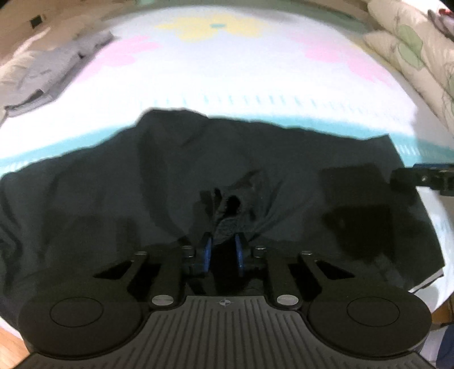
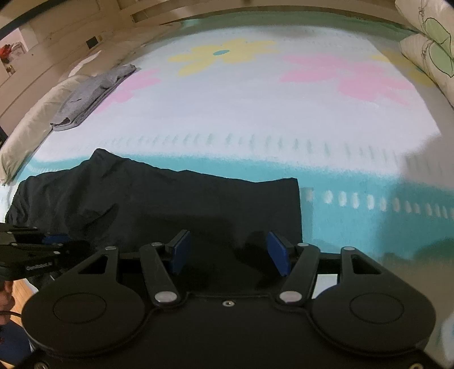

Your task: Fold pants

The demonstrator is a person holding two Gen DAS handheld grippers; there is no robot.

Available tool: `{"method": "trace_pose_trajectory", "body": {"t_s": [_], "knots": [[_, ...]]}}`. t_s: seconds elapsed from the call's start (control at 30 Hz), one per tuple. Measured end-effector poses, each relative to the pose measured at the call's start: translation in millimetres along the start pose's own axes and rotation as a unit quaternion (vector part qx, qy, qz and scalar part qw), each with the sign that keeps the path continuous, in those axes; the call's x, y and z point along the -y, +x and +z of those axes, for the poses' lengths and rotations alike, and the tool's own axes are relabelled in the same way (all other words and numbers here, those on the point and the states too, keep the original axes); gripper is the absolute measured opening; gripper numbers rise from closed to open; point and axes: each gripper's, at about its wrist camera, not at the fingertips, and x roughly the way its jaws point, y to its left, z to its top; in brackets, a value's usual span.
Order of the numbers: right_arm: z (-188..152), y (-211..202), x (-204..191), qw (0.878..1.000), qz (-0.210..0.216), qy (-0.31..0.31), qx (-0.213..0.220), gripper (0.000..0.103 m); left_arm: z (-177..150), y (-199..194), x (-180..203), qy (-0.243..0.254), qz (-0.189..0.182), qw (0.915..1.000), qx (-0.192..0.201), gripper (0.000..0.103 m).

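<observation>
Two grippers work black pants (image 1: pixel 170 176) lying on a flowered bedspread (image 1: pixel 227 79): left gripper (image 1: pixel 223 249) clenched on a bunched pinch of cloth, right gripper (image 2: pixel 229 249) spread wide, empty (hovering over the fabric). Lifting one-handed could drag the pants crooked.

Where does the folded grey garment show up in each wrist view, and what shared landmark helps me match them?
Left wrist: grey garment at upper left, on the bedspread's edge beside a pale pillow.
Right wrist: grey garment at upper left, again beside the pillow.
Shared landmark: the yellow flower printed on the bedspread.
</observation>
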Motion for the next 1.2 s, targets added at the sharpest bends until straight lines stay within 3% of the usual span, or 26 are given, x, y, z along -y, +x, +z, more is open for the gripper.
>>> {"method": "trace_pose_trajectory", "body": {"t_s": [0.13, 0.3, 0.47, 0.57, 0.63, 0.8, 0.9, 1.07, 1.2], "knots": [[3, 0, -2, 1.0, 0.002, 0.002, 0.005, 0.065, 3, -19, -19, -0.023, 0.006, 0.9992, 0.033, 0.007], [2, 11, -11, 1.0, 0.008, -0.011, -0.015, 0.066, 3, 18, -30, -0.053, -0.025, 0.9973, -0.043, 0.026], [-10, 35, -11, 0.996, -0.019, -0.023, -0.085, 0.072, 5, -3, -35, -0.067, -0.017, 0.9973, -0.025, 0.031], [-12, 32, -9, 0.996, -0.017, -0.033, -0.079, 0.072, 9, -25, -38, -0.081, 0.003, 0.9965, 0.019, 0.034], [-12, 27, -7, 0.997, -0.011, -0.019, -0.068, 0.072, 13, -29, -33, -0.072, 0.011, 0.9967, 0.035, 0.043], [-7, 19, -13, 0.999, -0.002, -0.015, -0.036, 0.072, 24, -13, -14, -0.028, 0.035, 0.9984, 0.033, 0.043], [-5, 19, -17, 0.999, 0.0, -0.018, -0.03, 0.072, 23, 3, -18, -0.03, 0.056, 0.9979, 0.015, 0.043], [-5, 26, -14, 0.999, -0.008, -0.018, -0.045, 0.072, 28, 18, -30, -0.071, 0.044, 0.9964, -0.011, 0.045], [-5, 34, -7, 0.997, -0.03, -0.003, -0.071, 0.072, 31, 16, -28, -0.061, 0.043, 0.9971, -0.012, 0.045]]}}
